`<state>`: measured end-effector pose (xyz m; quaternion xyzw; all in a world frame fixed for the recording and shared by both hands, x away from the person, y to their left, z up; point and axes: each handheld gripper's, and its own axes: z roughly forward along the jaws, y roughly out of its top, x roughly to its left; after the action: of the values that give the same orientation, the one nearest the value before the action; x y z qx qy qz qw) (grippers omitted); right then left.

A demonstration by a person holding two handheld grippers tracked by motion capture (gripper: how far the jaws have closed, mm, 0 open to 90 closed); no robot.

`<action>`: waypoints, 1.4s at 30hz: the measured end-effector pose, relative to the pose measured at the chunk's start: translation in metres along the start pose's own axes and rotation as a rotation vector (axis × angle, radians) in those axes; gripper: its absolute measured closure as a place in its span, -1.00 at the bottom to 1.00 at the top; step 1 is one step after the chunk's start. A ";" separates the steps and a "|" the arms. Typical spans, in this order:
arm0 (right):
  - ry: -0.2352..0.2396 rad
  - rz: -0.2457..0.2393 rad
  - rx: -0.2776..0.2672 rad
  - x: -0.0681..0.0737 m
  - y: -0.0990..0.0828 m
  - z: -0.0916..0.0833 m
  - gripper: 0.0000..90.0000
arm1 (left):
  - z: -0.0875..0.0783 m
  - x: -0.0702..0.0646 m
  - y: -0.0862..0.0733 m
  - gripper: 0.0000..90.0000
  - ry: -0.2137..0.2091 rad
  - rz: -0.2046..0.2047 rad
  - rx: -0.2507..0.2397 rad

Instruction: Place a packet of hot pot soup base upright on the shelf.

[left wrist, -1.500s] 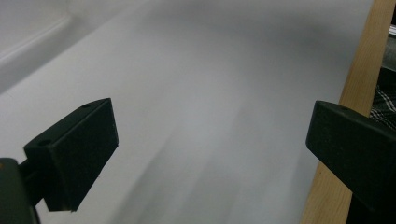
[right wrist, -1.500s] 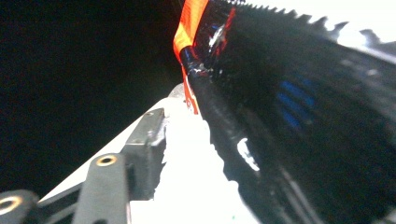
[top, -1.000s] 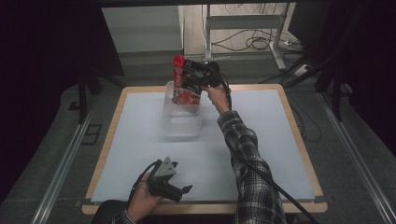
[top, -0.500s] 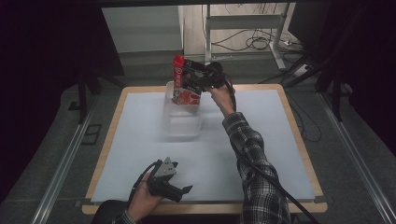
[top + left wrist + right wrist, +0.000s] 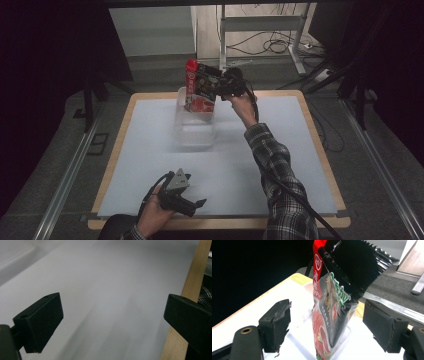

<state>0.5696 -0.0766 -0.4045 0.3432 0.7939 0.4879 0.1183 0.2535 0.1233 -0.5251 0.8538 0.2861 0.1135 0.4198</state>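
The red-and-black snack bag (image 5: 332,312) stands upright, tilted, in the clear plastic tub (image 5: 195,131), between the right gripper (image 5: 327,322)'s wide jaws, neither pad touching. Well nearer than the tub, the left gripper (image 5: 181,192) rests wide open on the white mat (image 5: 150,145).

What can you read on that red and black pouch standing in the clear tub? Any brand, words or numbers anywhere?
Snack pouch: large yellow and green East Asian characters on the black front, too blurred and creased to read.
Red side strip of the pouch: a round white logo above white characters, not legible.
Clear tub, table mat, left gripper, right gripper: no text.
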 end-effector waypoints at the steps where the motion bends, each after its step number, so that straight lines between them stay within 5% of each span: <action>1: 0.002 0.001 0.001 0.000 0.000 -0.001 -0.49 | 0.000 0.000 0.000 -0.95 0.000 0.000 0.000; 18: 0.007 -0.013 0.018 0.005 -0.015 -0.016 -0.49 | 0.001 0.000 0.000 -0.95 0.001 -0.003 0.002; 35: -0.009 -0.028 0.043 0.016 -0.034 -0.031 -0.68 | -0.002 0.003 -0.001 -0.97 -0.040 -0.050 -0.037; 42: -0.031 -0.074 0.061 0.023 -0.039 -0.041 -0.75 | -0.002 0.005 -0.002 -1.00 -0.032 -0.062 -0.051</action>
<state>0.5147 -0.1007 -0.4143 0.3245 0.8186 0.4532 0.1382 0.2560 0.1286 -0.5251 0.8353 0.3024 0.0940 0.4495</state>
